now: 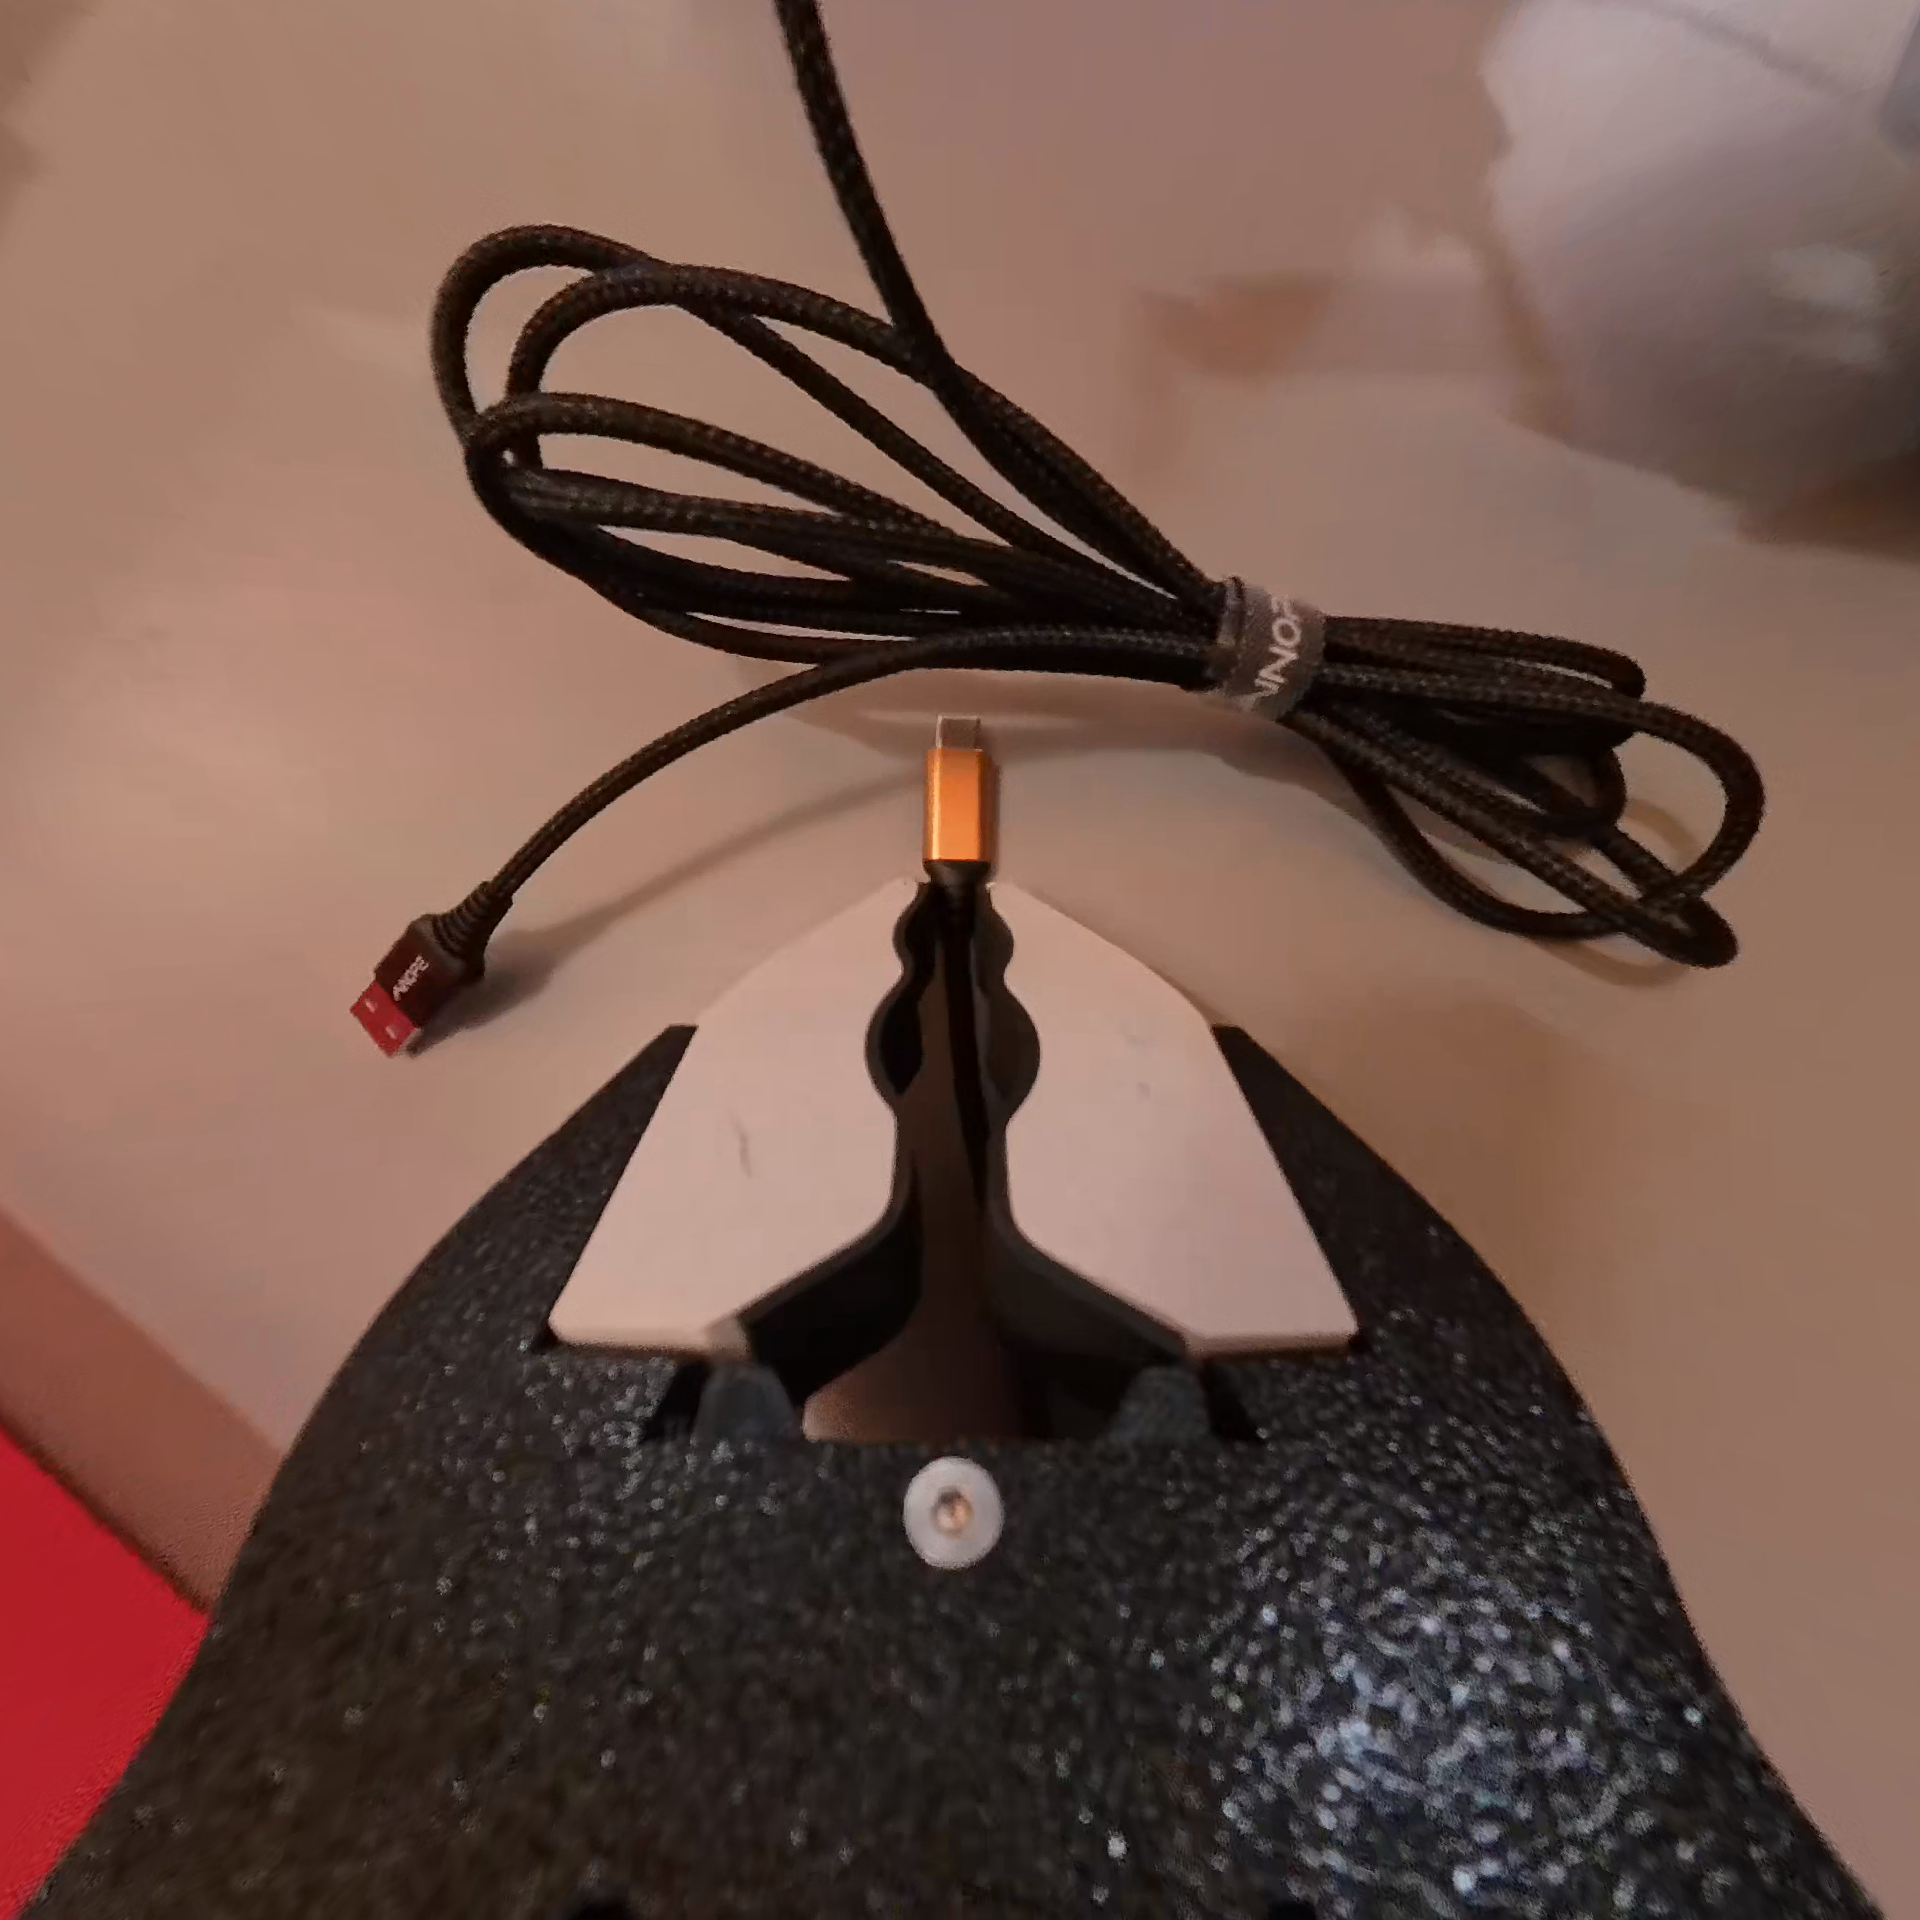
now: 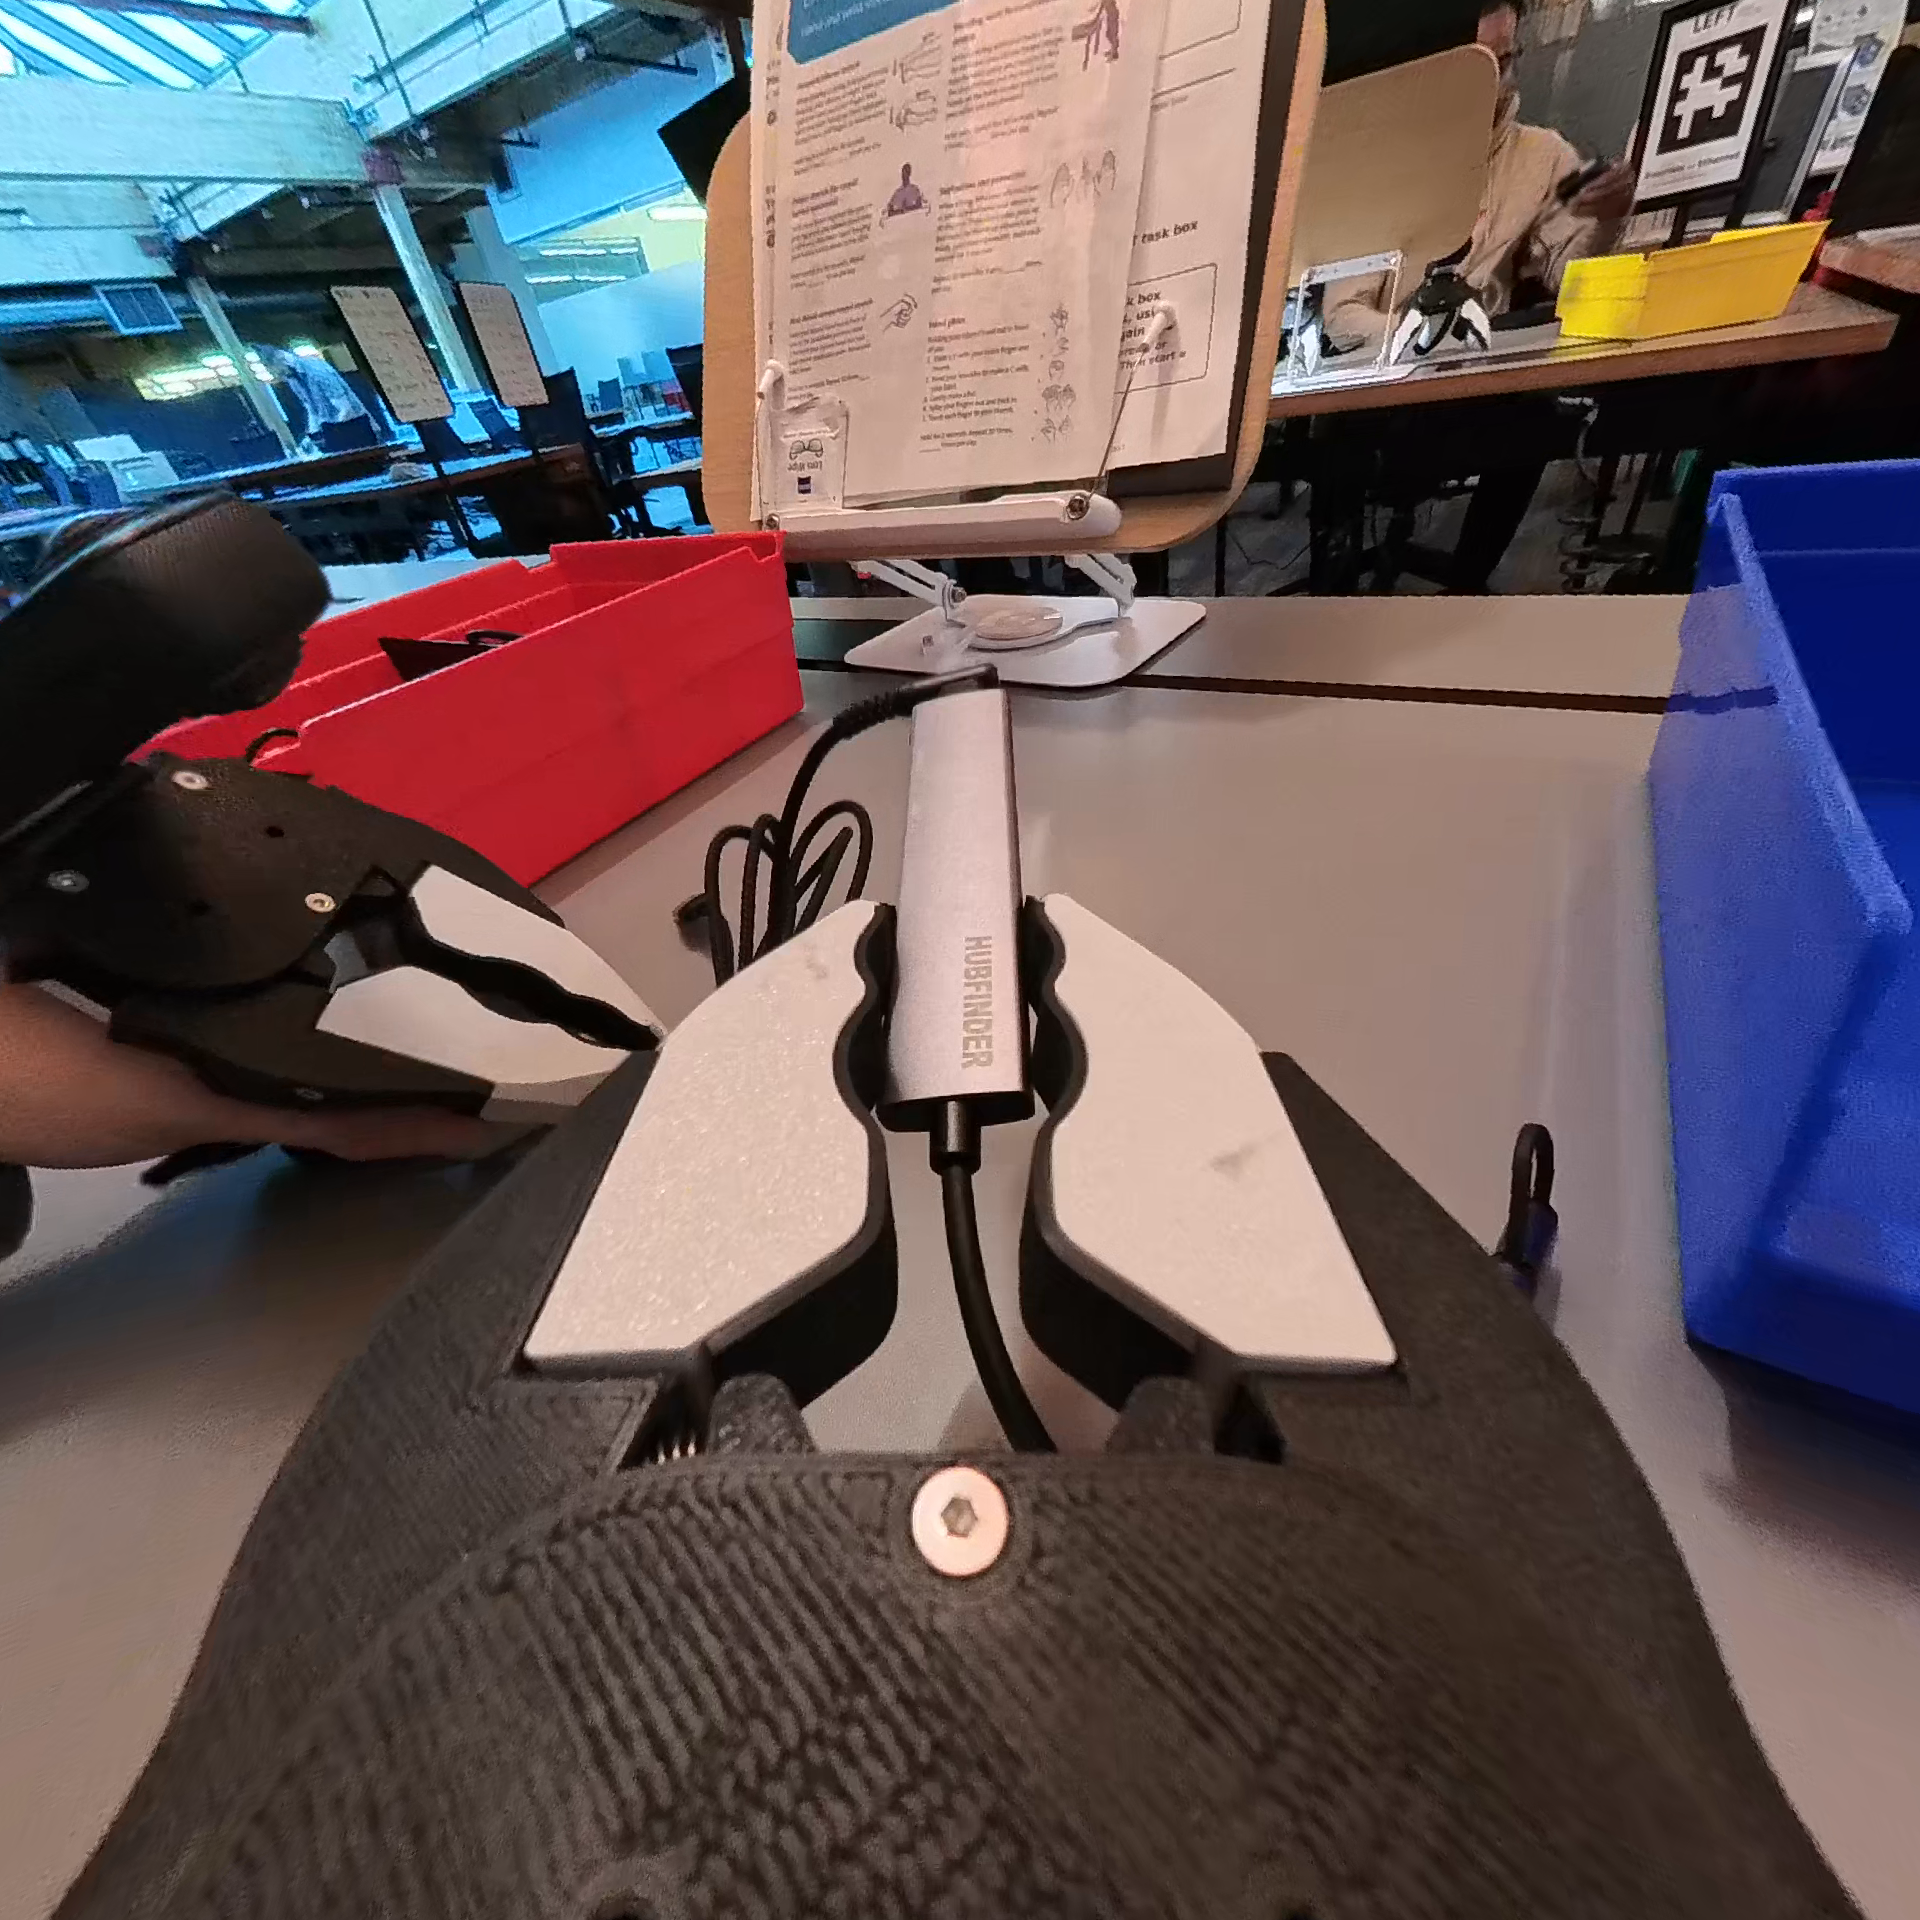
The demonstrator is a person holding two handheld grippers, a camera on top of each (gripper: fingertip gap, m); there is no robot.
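Observation:
My left gripper [image 1: 954, 894] is shut on the end of a black braided cable; its orange plug [image 1: 956, 810] sticks out past the fingertips, pointing down at the table. The bundled cable [image 1: 1039, 582], tied with a grey strap [image 1: 1262, 649], lies just beyond it, with a red plug [image 1: 410, 987] at the left. My right gripper [image 2: 954, 935] is shut on a slim grey hub [image 2: 961, 904] that points away along the table, its black cord [image 2: 971, 1278] running back between the fingers. The left gripper [image 2: 623, 1029] shows at the left of the right wrist view, beside the cable bundle [image 2: 769, 883].
A red bin [image 2: 582, 686] stands at the left back, a blue bin [image 2: 1808, 987] at the right. A document stand with papers [image 2: 997, 312] stands behind the hub. A person sits at a far table with a yellow bin [image 2: 1683, 275].

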